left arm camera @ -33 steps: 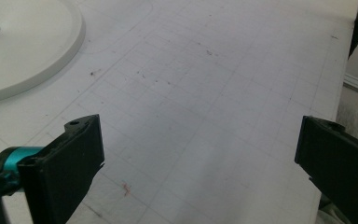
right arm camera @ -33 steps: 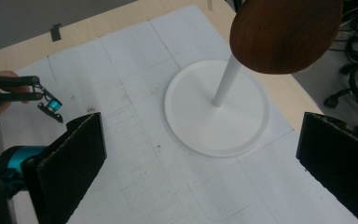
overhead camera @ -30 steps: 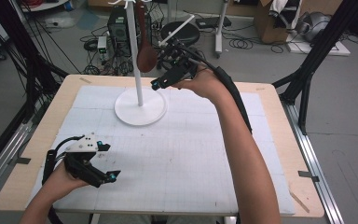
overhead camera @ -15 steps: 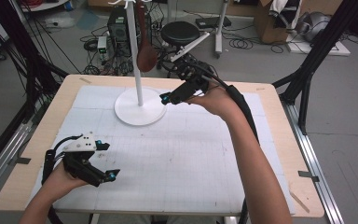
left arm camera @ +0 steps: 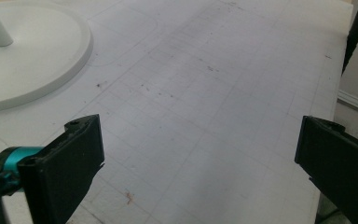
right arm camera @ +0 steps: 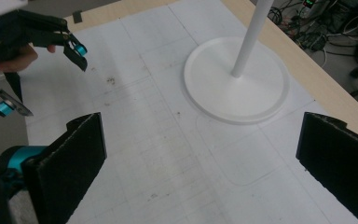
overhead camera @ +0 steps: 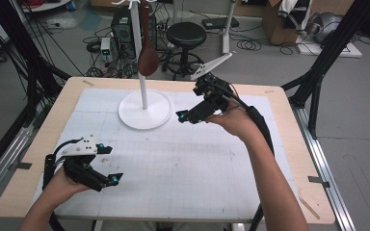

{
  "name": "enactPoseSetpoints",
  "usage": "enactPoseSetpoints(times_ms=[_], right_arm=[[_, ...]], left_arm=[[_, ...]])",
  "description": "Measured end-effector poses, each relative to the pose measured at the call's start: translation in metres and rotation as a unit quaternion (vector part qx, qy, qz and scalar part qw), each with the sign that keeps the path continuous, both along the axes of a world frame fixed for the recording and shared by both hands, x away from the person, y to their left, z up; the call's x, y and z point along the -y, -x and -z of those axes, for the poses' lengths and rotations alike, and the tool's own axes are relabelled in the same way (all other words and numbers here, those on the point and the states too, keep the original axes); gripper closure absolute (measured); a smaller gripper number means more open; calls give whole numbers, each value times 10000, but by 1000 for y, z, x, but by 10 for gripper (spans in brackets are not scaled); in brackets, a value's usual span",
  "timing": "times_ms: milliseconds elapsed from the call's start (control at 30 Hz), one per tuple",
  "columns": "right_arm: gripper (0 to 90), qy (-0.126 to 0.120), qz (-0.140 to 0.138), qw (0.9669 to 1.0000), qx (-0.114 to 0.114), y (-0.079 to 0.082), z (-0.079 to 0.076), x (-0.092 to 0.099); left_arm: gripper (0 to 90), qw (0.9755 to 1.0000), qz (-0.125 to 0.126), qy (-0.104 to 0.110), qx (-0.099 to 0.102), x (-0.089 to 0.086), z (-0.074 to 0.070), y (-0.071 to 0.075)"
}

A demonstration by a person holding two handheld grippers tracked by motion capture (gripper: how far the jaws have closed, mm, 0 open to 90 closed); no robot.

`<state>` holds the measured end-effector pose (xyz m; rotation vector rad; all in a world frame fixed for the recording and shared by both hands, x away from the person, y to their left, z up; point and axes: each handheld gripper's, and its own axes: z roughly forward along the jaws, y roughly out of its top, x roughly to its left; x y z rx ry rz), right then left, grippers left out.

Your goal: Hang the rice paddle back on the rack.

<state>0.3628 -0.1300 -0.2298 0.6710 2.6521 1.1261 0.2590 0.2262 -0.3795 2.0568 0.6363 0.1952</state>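
Note:
A white stand with a round base (overhead camera: pixel 144 111) and a thin pole (overhead camera: pixel 142 91) stands at the back middle of the white mat. A brown spoon-shaped utensil (overhead camera: pixel 148 57) hangs from a hook near the stand's top. My right gripper (overhead camera: pixel 188 103) is held above the mat just right of the base, open and holding nothing. Between its jaws (right arm camera: pixel 200 158) I see the base (right arm camera: pixel 237 88) and the pole (right arm camera: pixel 251 32). My left gripper (overhead camera: pixel 111 164) rests at the mat's near left, open with nothing in it. Its own view (left arm camera: pixel 200 154) looks over bare mat, the base (left arm camera: pixel 32 60) at upper left.
The gridded white mat (overhead camera: pixel 183 168) covers most of the wooden table (overhead camera: pixel 289 144). Beyond the far edge stand a black stool (overhead camera: pixel 186 36), a computer case (overhead camera: pixel 123 24) and cables on the floor. Black frame legs (overhead camera: pixel 318 72) flank the table.
My right gripper has pulled back from the hanging brown utensil, moving right and toward the person, away from the stand. The left gripper has stayed put.

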Motion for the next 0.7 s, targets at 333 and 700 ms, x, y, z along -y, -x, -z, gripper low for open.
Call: enactPoseSetpoints(times_ms=[333, 700], right_arm=[[8, -70, -54, 10000, -15, 14, 14, 8], [8, -169, -16, 9997, -171, 23, 37, 21]], left_arm=[[18, 9998, -94, 192, 46, -4, -1, -3], [18, 9992, -159, 349, 54, -6, -2, -5]])
